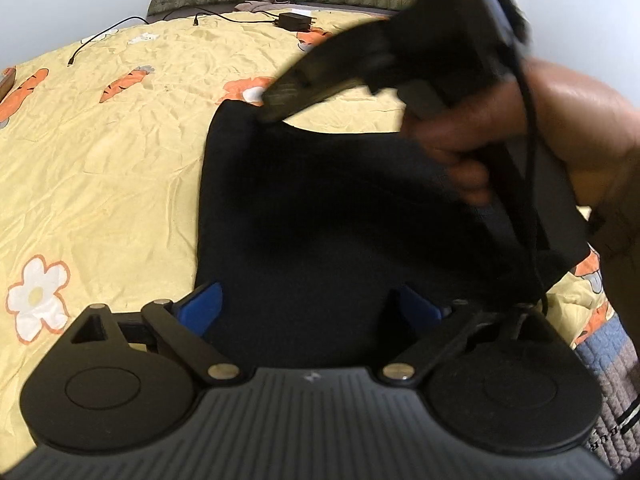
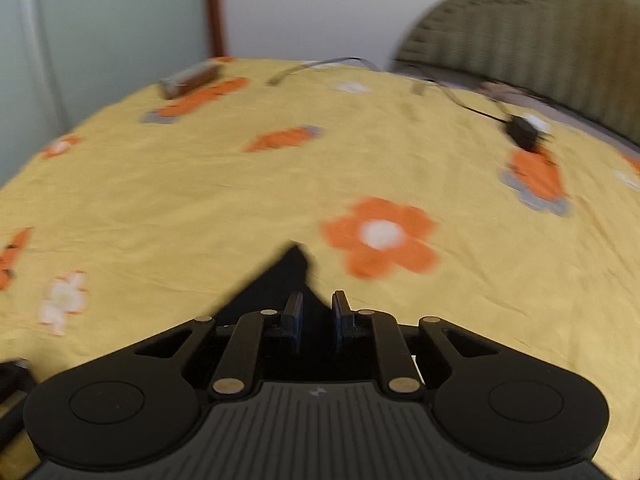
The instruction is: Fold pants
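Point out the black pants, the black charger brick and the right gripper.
black pants (image 1: 320, 208): left wrist view, middle of the dark cloth.
black charger brick (image 1: 295, 21): left wrist view, its top face.
right gripper (image 2: 317, 316): right wrist view, between its blue fingertips.

Pants (image 1: 320, 208) lie on the bedsheet (image 1: 100, 168), charger (image 1: 294, 21) behind.

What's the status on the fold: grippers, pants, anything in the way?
Left gripper open above the black fabric pants. Right gripper shut on a pants corner. Black charger with cable lies far up the yellow flowered bedsheet, clear.
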